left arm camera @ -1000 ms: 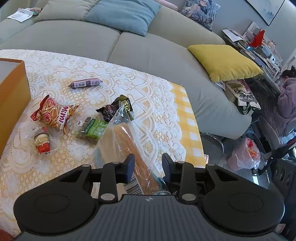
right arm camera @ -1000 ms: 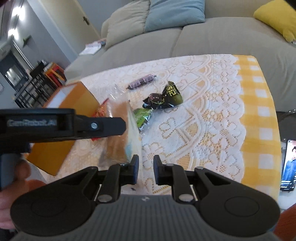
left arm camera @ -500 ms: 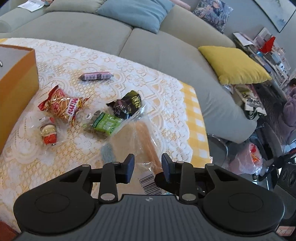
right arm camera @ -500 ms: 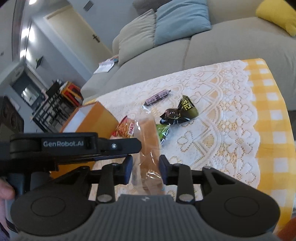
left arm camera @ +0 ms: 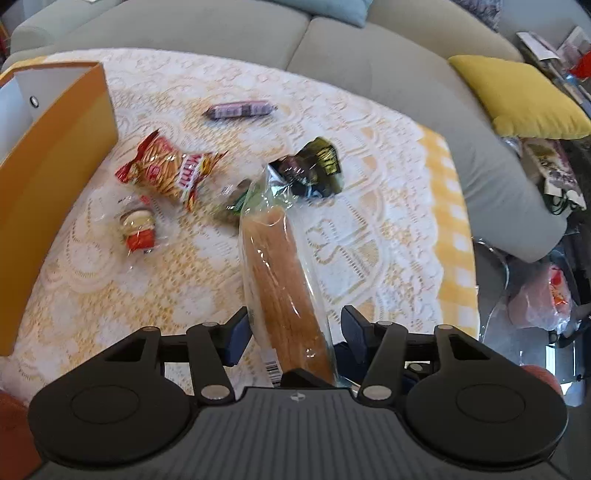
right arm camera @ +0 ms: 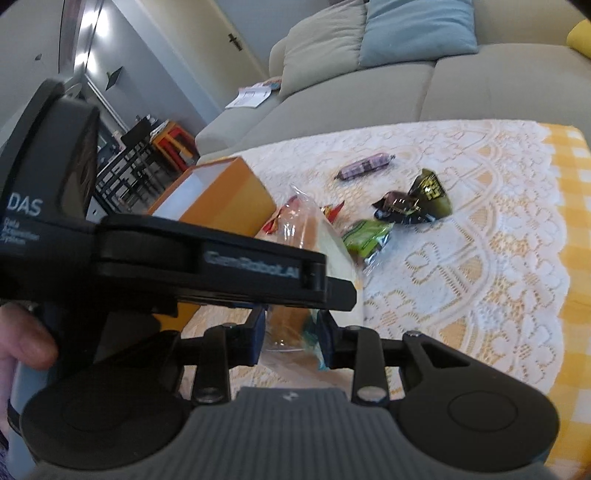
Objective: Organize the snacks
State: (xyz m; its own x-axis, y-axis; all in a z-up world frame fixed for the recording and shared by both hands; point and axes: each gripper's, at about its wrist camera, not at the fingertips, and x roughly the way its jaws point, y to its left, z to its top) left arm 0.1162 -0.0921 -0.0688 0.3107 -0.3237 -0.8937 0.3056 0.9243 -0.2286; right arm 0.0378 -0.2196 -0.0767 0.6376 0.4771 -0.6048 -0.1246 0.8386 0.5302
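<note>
A long loaf in a clear bag (left arm camera: 280, 280) hangs over the lace-covered table (left arm camera: 369, 258). My left gripper (left arm camera: 295, 334) has the loaf between its fingers, but its jaws are opening and the right pad stands clear of the bag. In the right wrist view my right gripper (right arm camera: 290, 338) is shut on the near end of the bread bag (right arm camera: 295, 225). The left tool's black housing (right arm camera: 184, 266) crosses just above it. An open orange box (left arm camera: 55, 177) stands at the table's left.
Loose on the cloth lie a red striped snack bag (left arm camera: 170, 173), a small clear packet (left arm camera: 138, 229), a purple stick (left arm camera: 240, 110), a dark packet (left arm camera: 310, 173) and a green packet (right arm camera: 365, 236). A sofa (left arm camera: 221, 29) runs behind. The table edge (left arm camera: 458, 258) drops off at the right.
The left jaws have spread wide off the bread bag. The right gripper came in from beside the bag and closed on its near end. The left view has tilted further down.
</note>
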